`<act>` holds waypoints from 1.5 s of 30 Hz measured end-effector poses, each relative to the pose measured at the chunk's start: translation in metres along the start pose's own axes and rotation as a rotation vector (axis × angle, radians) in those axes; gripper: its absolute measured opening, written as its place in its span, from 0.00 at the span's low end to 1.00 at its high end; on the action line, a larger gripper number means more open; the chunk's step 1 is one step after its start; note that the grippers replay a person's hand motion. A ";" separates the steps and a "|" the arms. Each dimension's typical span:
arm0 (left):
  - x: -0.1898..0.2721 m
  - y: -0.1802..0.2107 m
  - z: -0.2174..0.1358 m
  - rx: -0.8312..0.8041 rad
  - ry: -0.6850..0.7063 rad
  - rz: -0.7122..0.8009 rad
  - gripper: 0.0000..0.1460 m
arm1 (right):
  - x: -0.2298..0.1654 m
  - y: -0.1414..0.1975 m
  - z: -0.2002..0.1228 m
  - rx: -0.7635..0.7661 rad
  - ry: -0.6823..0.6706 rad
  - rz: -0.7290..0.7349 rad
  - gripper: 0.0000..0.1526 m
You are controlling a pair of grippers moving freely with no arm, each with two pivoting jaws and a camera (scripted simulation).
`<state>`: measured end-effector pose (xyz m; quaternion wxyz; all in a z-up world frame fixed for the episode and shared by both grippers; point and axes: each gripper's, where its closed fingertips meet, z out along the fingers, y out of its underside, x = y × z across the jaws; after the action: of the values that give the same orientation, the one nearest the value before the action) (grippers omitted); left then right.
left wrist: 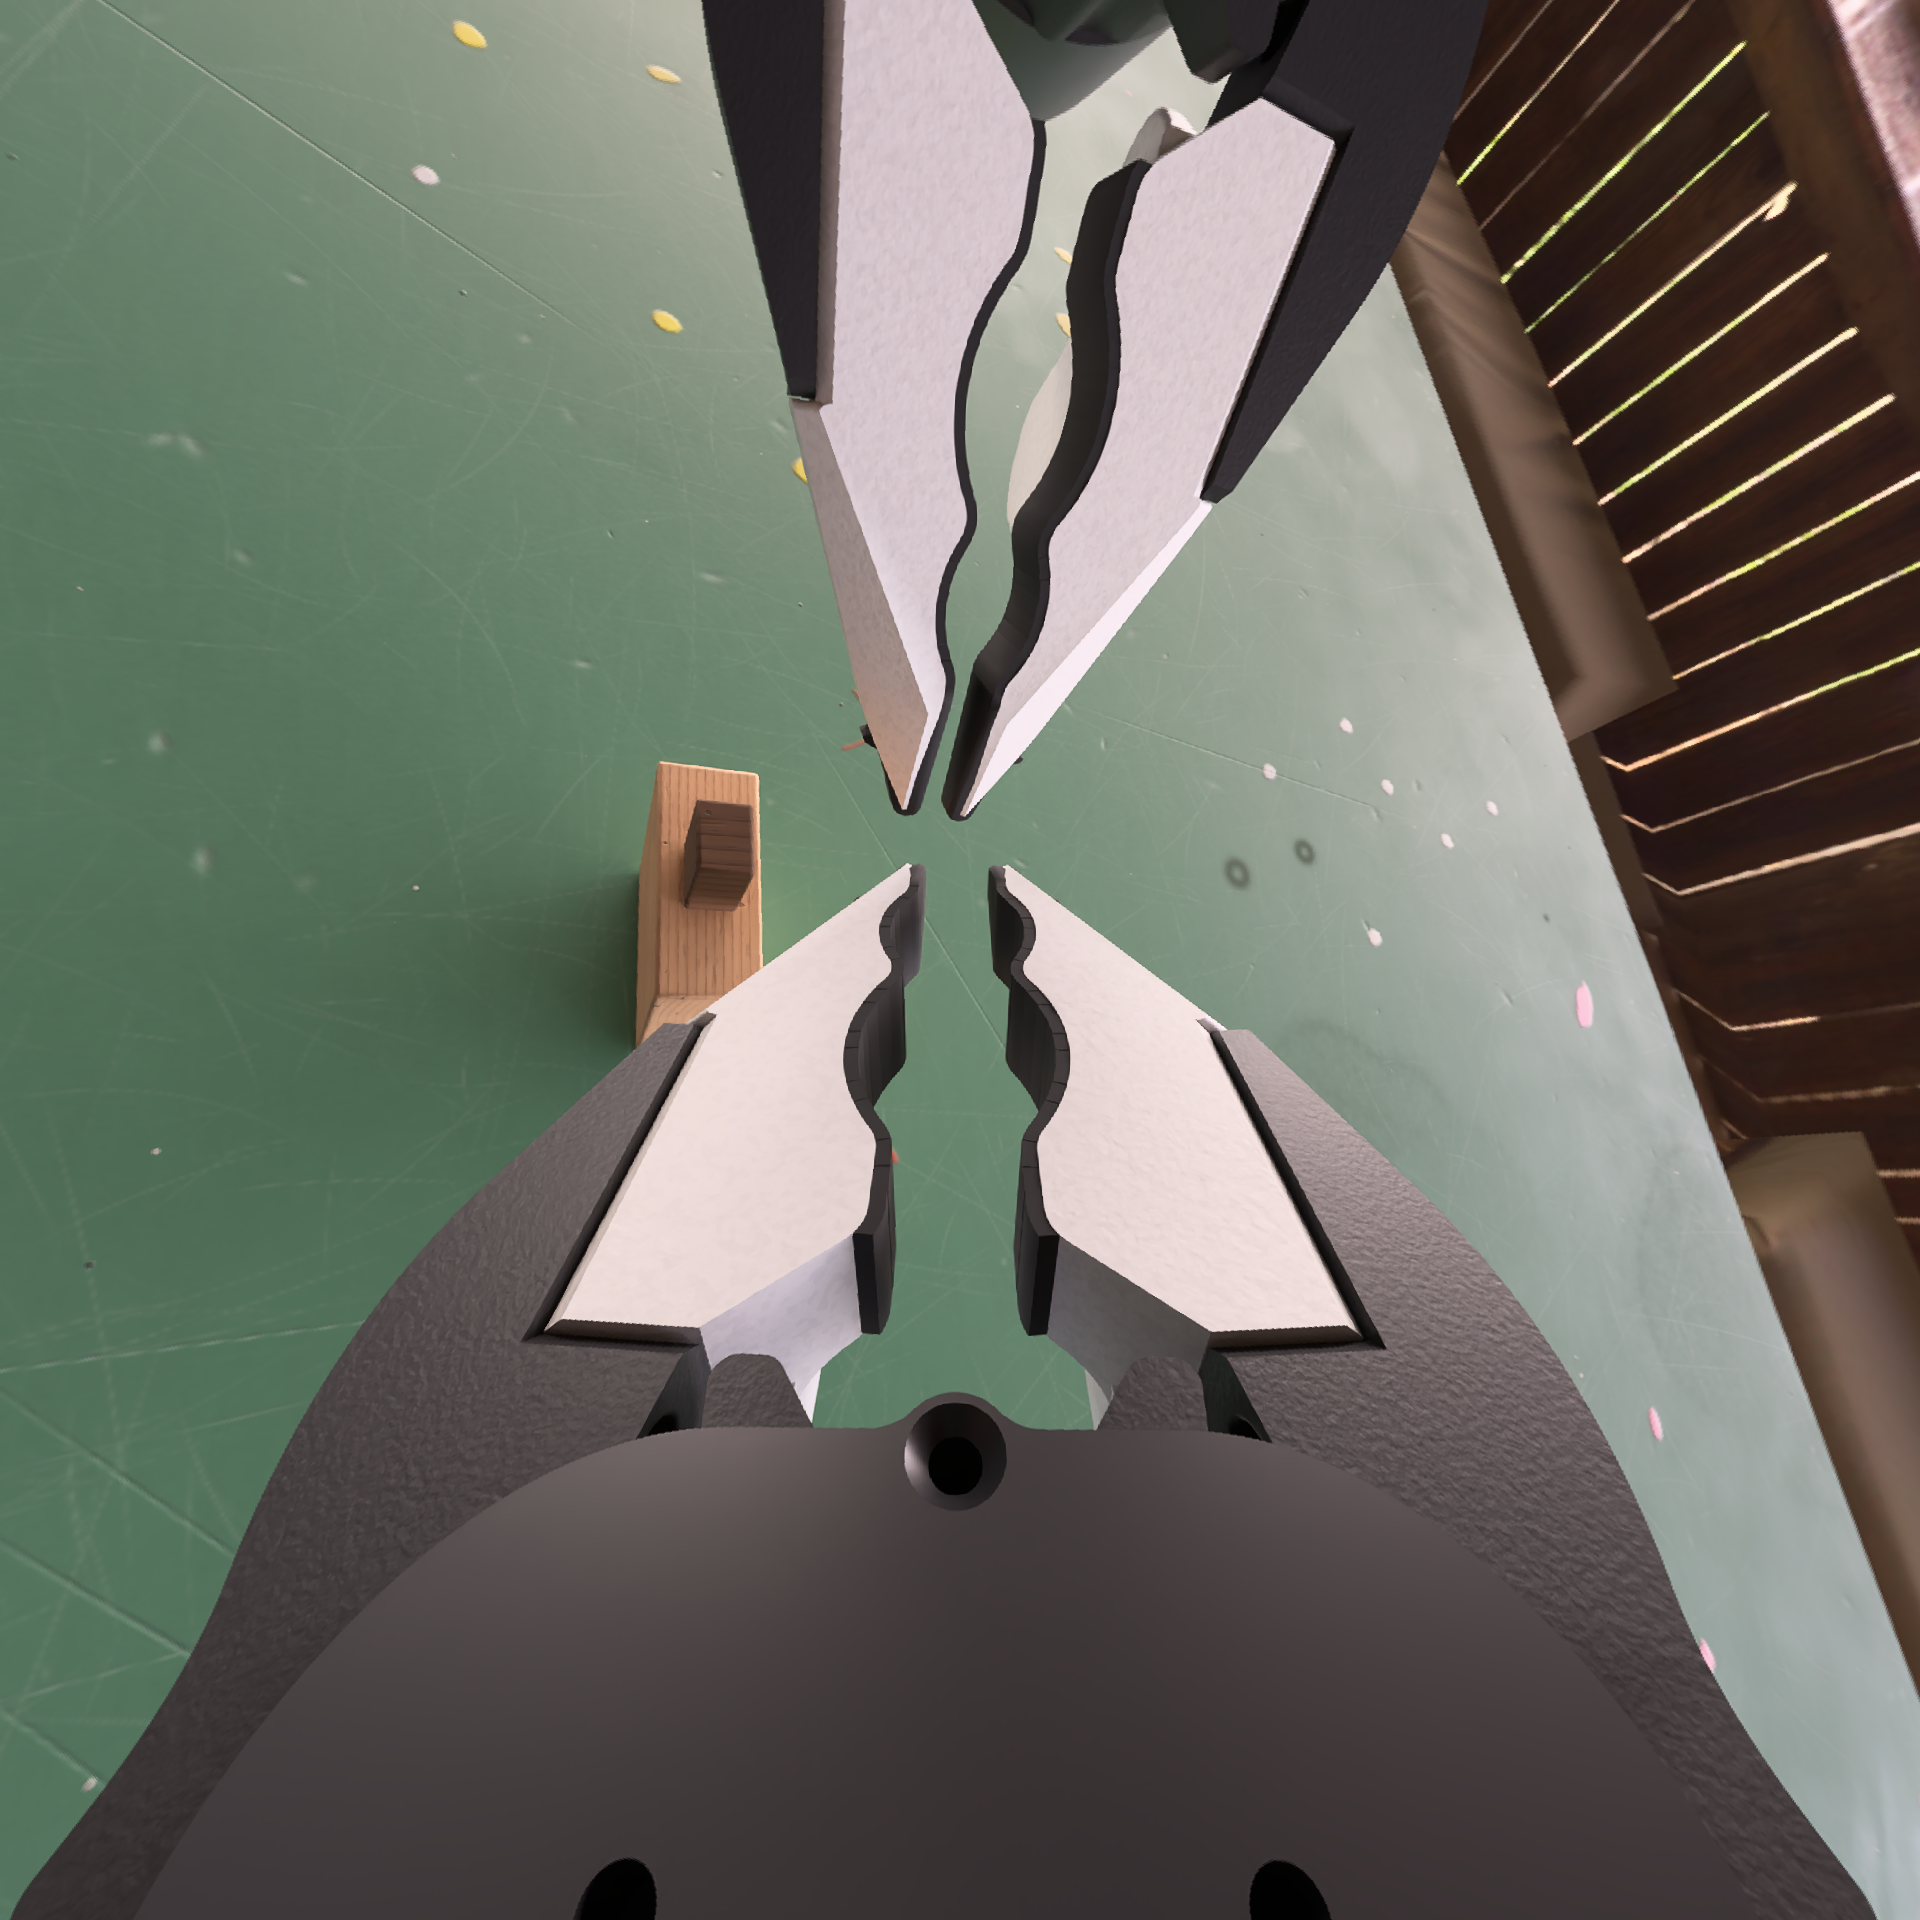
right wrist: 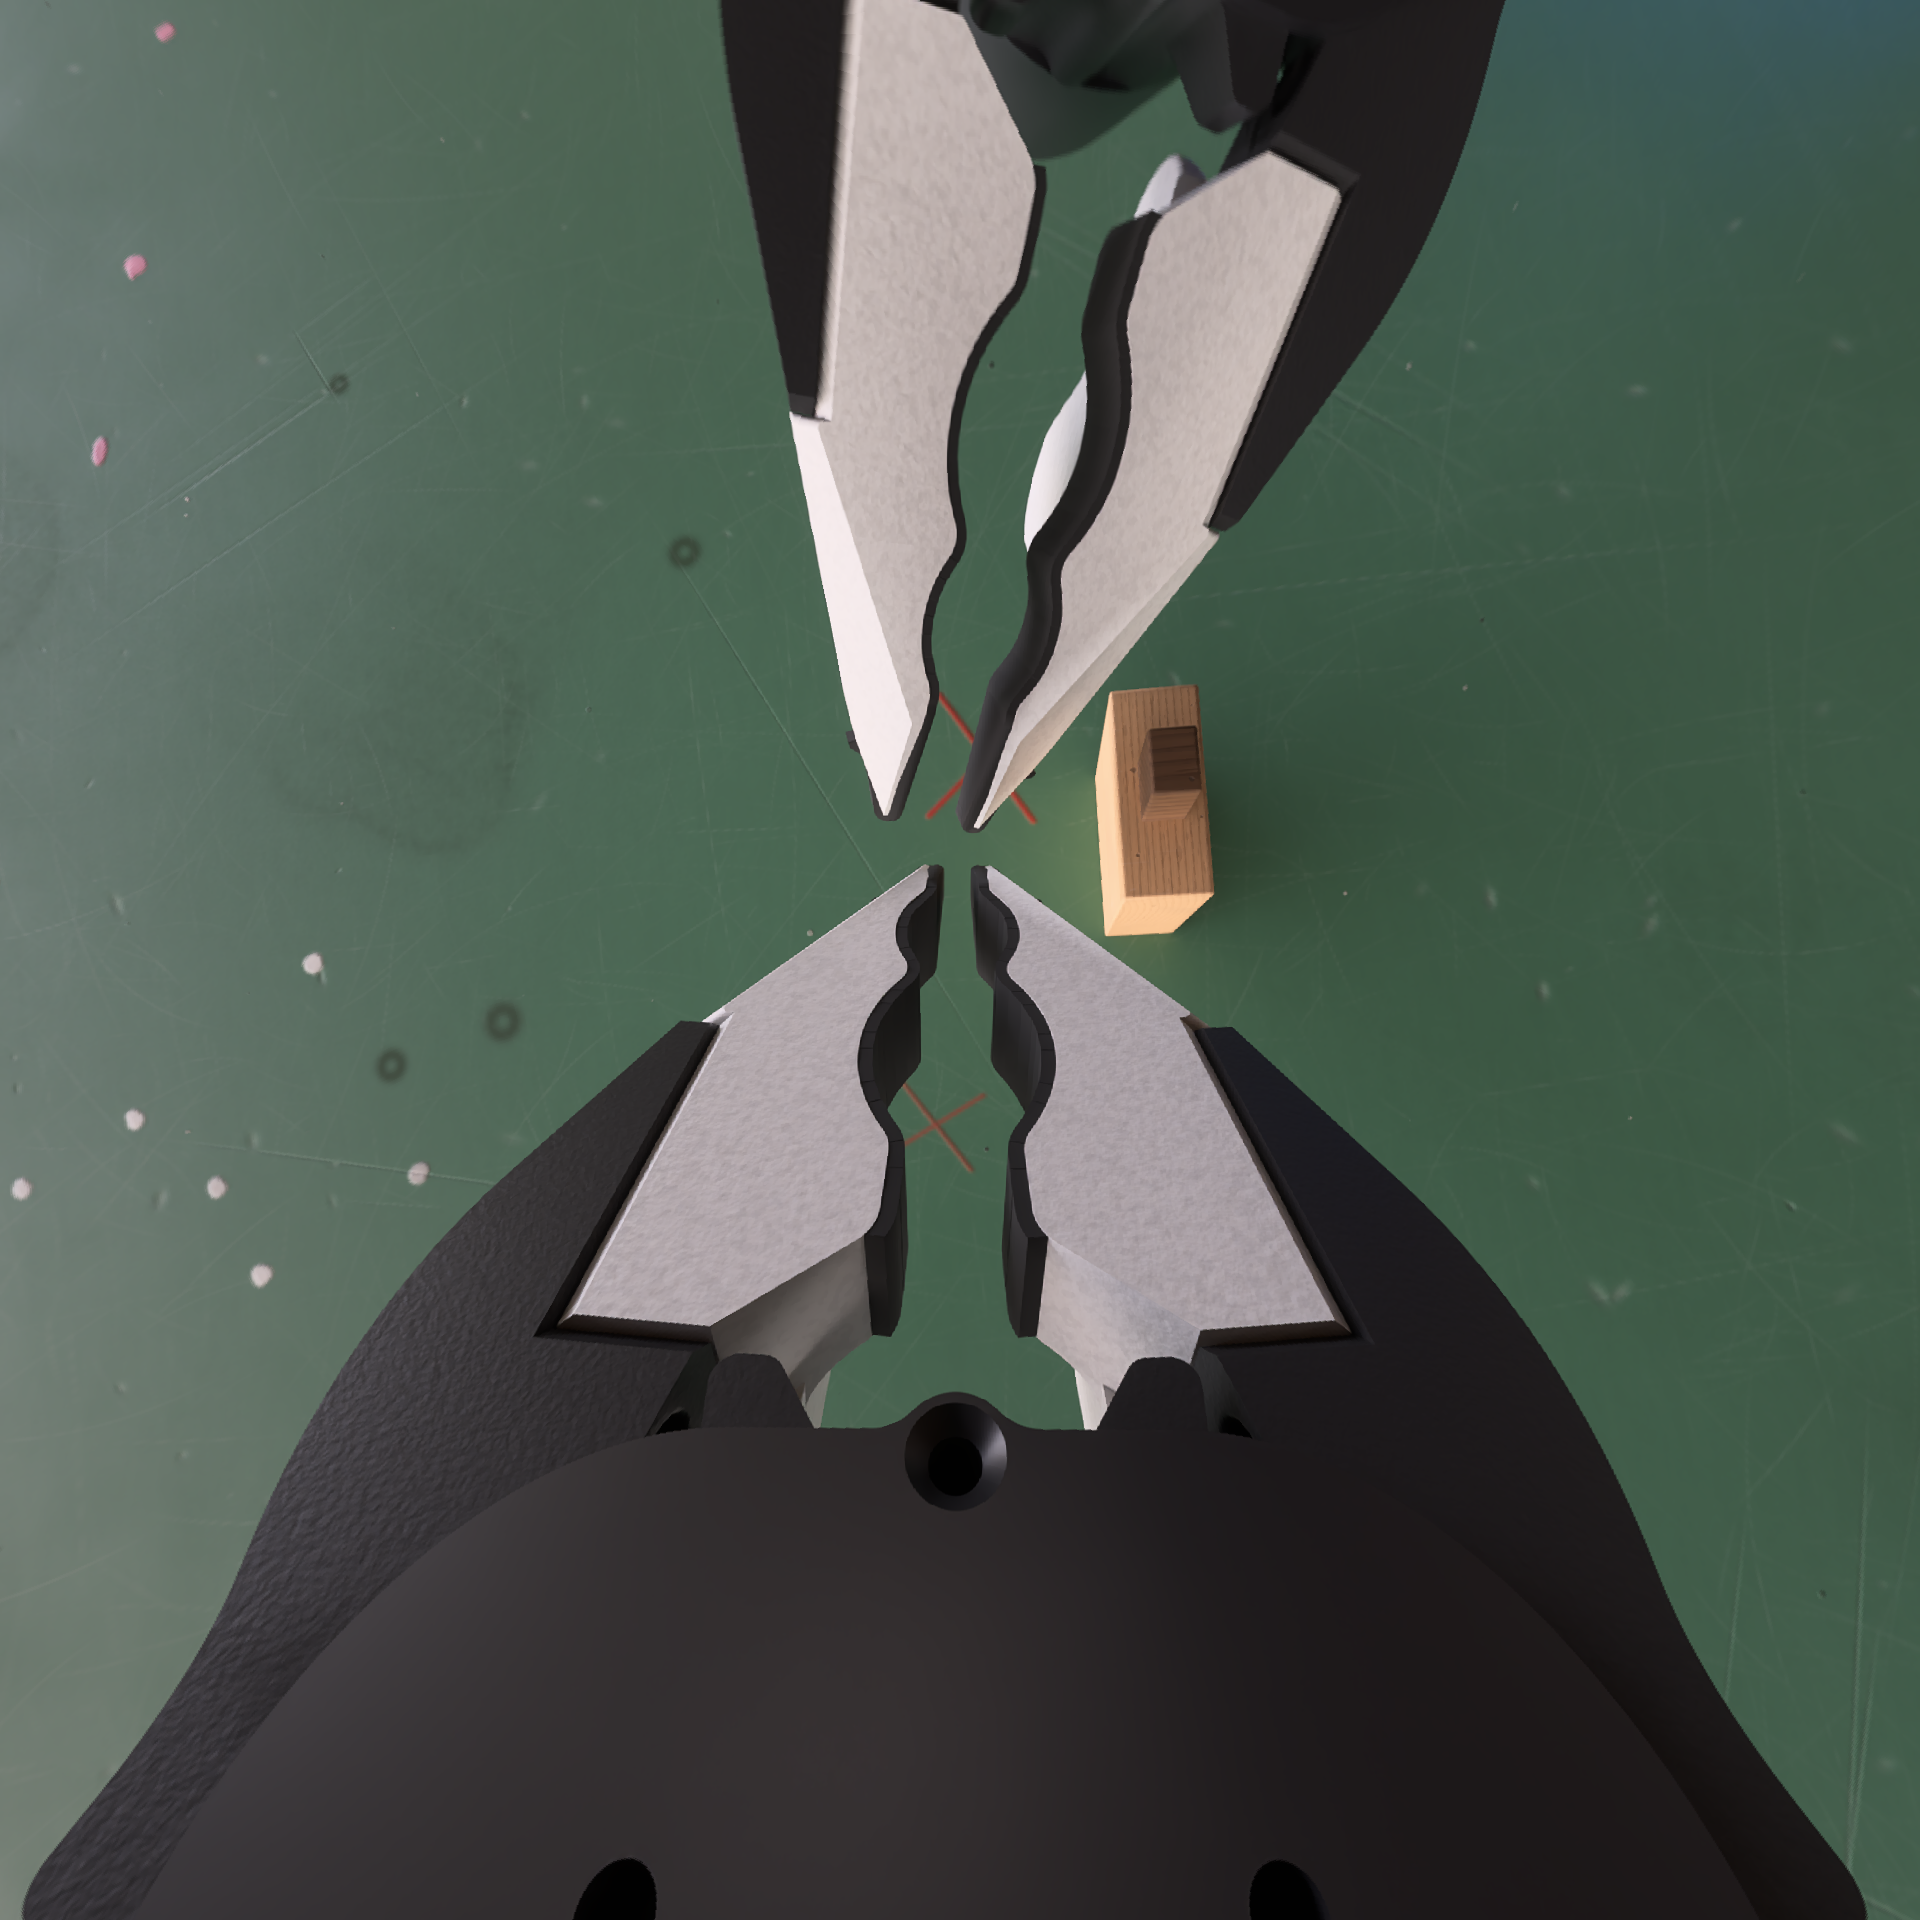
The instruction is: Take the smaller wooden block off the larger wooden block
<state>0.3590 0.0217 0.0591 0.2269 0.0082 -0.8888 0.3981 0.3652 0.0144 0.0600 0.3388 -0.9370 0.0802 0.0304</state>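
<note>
A larger light wooden block (left wrist: 707,966) lies on the green mat (left wrist: 312,623), and a smaller dark wooden block (left wrist: 717,857) sits on top of it. My left gripper (left wrist: 956,873) is empty, its jaws nearly shut with a narrow gap, just right of the blocks. My right gripper (left wrist: 932,810) faces it tip to tip from the far side, its tips almost touching. In the right wrist view the right gripper (right wrist: 956,873) is empty, and the larger block (right wrist: 1158,873) with the smaller block (right wrist: 1172,769) lies to its right. The left gripper (right wrist: 930,821) is opposite.
A dark slatted wooden wall (left wrist: 1714,520) runs along the mat's right edge in the left wrist view. Two red cross marks (right wrist: 940,1127) (right wrist: 1013,805) are on the mat under the grippers. Small pale and pink specks dot the mat (right wrist: 135,268).
</note>
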 end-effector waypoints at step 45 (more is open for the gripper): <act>-0.044 -0.016 -0.018 0.162 -0.426 0.354 0.06 | 0.067 -0.001 -0.011 0.277 0.362 0.151 0.28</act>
<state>0.4089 0.0164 0.0624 -0.0394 -0.0454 -0.8694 0.4905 0.4315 -0.0009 0.0612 0.4409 -0.8630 0.2131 -0.1242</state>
